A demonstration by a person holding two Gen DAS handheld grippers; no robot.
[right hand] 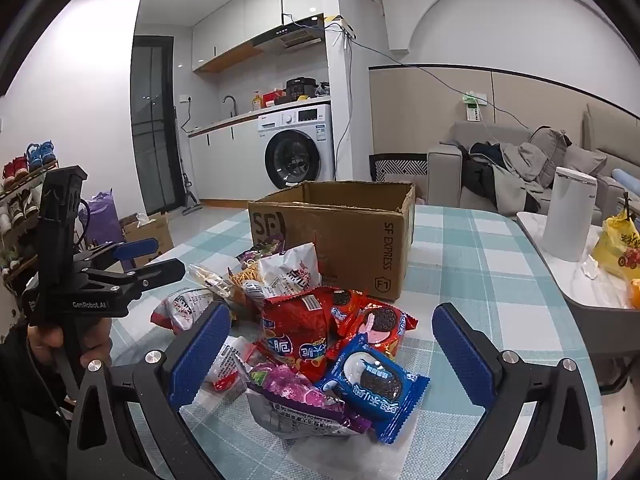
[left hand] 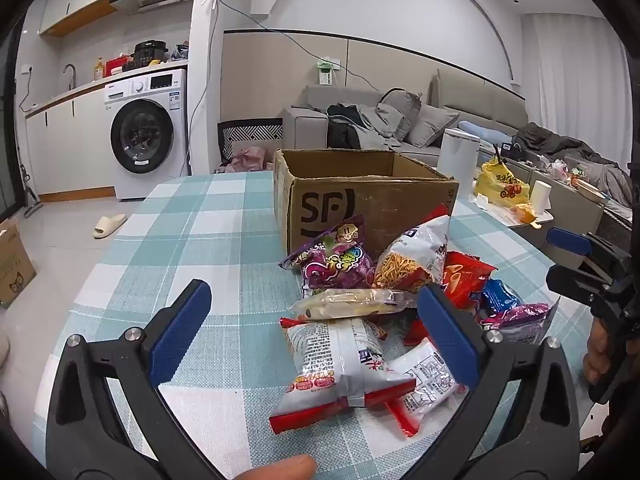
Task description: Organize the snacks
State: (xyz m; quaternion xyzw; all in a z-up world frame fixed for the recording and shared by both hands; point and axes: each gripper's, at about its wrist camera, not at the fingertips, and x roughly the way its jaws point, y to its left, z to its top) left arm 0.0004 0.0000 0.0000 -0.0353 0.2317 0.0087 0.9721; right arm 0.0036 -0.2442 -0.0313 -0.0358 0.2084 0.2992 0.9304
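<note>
The snacks lie in a loose heap on the checked table, just in front of the open cardboard box, which stands at twelve o'clock from both tools with its printed near wall touching or almost touching the back of the heap. The left tool has its two blue pads wide apart and grips nothing; between them, slightly toward one o'clock, lies the white-and-red crisp bag, its long axis running roughly from twelve to six with the red sealed end nearest the camera. Beyond it a clear-wrapped pale snack lies crosswise, from nine to three. The right tool is also spread open and empty, and the nearest thing to it is the blue sandwich-biscuit pack, at about twelve to one o'clock between the pads, angled from ten to four, resting partly on a purple packet at eleven o'clock. A red puffed bag sits behind these. Each tool seems about equally near its own side of the heap. I judge the left is better lined up: the crisp bag's narrow width crosses its opening, so a short forward reach and a squeeze would take it, and the box lies straight ahead for the drop.
</note>
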